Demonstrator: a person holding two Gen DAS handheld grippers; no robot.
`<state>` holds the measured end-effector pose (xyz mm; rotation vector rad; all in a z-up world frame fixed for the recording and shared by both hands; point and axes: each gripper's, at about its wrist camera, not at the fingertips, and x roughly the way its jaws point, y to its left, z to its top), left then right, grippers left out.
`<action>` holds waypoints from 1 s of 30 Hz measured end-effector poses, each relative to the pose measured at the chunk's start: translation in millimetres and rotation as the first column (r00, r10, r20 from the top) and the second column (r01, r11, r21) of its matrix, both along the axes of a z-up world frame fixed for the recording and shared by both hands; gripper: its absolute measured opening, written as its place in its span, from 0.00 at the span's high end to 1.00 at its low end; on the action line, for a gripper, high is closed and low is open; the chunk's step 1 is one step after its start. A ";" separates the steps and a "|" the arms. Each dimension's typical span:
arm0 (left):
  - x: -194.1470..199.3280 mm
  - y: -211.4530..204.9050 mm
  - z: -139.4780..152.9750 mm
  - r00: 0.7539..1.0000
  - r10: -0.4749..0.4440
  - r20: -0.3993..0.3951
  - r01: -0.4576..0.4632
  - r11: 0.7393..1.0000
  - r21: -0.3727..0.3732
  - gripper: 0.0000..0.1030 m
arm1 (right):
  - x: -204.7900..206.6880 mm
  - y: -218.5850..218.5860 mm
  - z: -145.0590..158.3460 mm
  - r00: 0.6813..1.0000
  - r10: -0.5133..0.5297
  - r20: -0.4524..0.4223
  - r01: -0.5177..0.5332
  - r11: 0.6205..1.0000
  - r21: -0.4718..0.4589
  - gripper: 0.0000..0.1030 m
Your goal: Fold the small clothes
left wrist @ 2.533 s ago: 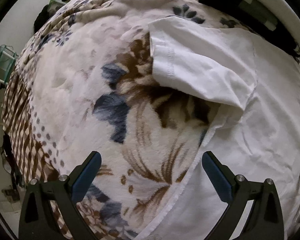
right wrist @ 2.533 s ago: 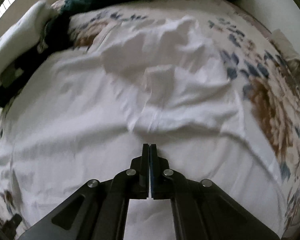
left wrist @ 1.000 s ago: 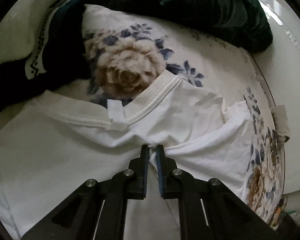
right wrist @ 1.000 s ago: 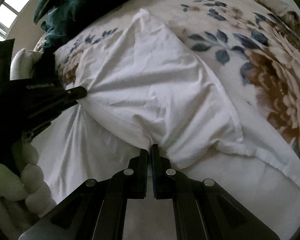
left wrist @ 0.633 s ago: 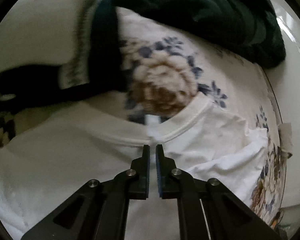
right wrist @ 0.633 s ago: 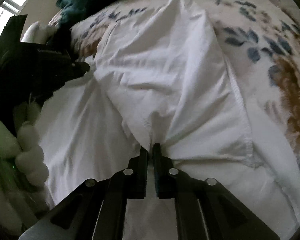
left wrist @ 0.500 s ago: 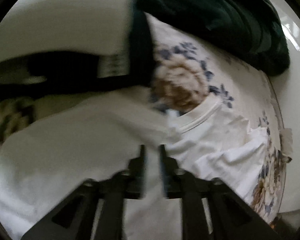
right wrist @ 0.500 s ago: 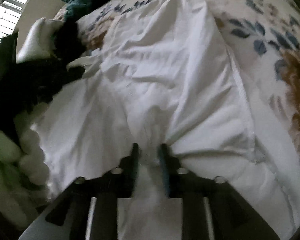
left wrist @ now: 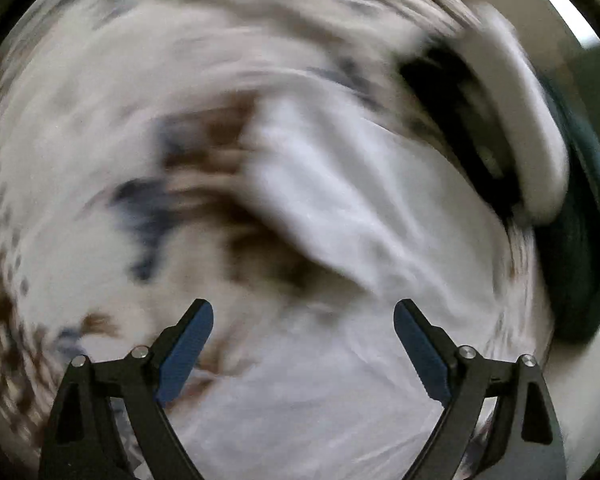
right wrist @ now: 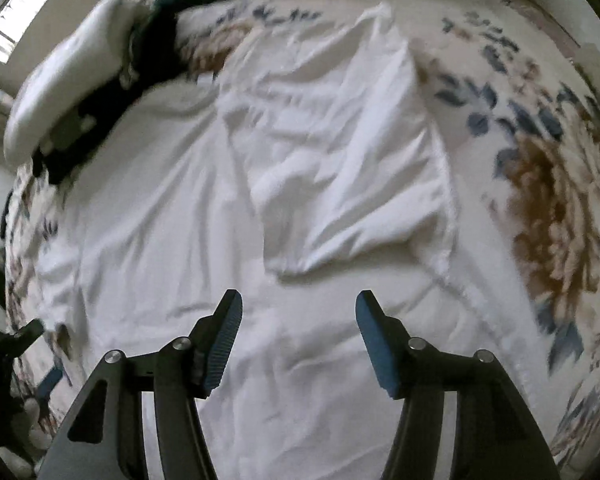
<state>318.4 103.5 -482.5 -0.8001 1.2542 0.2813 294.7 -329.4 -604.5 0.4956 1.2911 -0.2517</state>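
A white T-shirt [right wrist: 204,248] lies spread on a floral blanket [right wrist: 548,208]. Its right sleeve and shoulder [right wrist: 348,168] are folded inward over the body and lie rumpled. My right gripper [right wrist: 298,304] is open and empty just above the shirt's middle, below that fold. The left wrist view is heavily blurred. In it the shirt [left wrist: 340,380] fills the lower right, with its left sleeve [left wrist: 312,184] lying out on the blanket [left wrist: 100,160]. My left gripper [left wrist: 302,312] is open wide and empty above the shirt's side edge. The left gripper also shows at the right wrist view's lower left [right wrist: 12,344].
A pile of white and dark clothes [right wrist: 72,92] lies at the blanket's far left by the shirt's collar; it also shows in the left wrist view [left wrist: 512,128]. A dark green garment [left wrist: 580,248] lies beyond it. A window [right wrist: 24,4] is at the upper left.
Both grippers have opened and let go of the folded sleeve, which now lies on the shirt. The left gripper has swung fast to the shirt's left side; the right has drawn back.
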 end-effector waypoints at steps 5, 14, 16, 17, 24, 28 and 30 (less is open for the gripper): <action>18.3 34.2 -36.2 0.988 0.150 0.021 -0.145 0.976 -0.165 0.12 | 4.7 12.6 -12.0 1.000 -0.011 -0.021 0.010 1.000 -0.010 0.40; 81.6 -17.6 9.5 0.954 -0.047 0.295 0.018 0.995 0.101 0.95 | 0.5 2.2 -12.6 0.998 -0.065 -0.024 0.065 0.998 -0.024 0.40; 94.2 -50.8 29.4 0.917 -0.200 0.344 0.141 0.972 0.189 0.95 | -6.7 -3.9 -7.6 0.997 -0.081 -0.019 0.080 0.996 -0.027 0.40; 96.1 -71.7 38.8 0.887 -0.287 0.361 0.218 0.950 0.222 0.95 | -10.7 -8.2 -4.9 0.996 -0.089 -0.015 0.089 0.996 -0.027 0.40; 90.0 -207.2 12.0 0.690 -0.684 0.237 0.654 0.729 0.201 0.88 | -46.4 -43.2 4.2 0.987 -0.159 -0.025 0.159 0.987 -0.019 0.40; 79.2 -200.1 2.4 0.671 -0.720 0.178 0.719 0.690 0.079 0.36 | -67.6 -57.6 11.1 0.984 -0.175 -0.018 0.175 0.984 0.008 0.40; 77.8 -171.4 14.6 0.703 -0.684 0.193 0.689 0.723 0.053 0.15 | -72.3 -59.8 16.1 0.984 -0.180 -0.001 0.180 0.983 0.040 0.41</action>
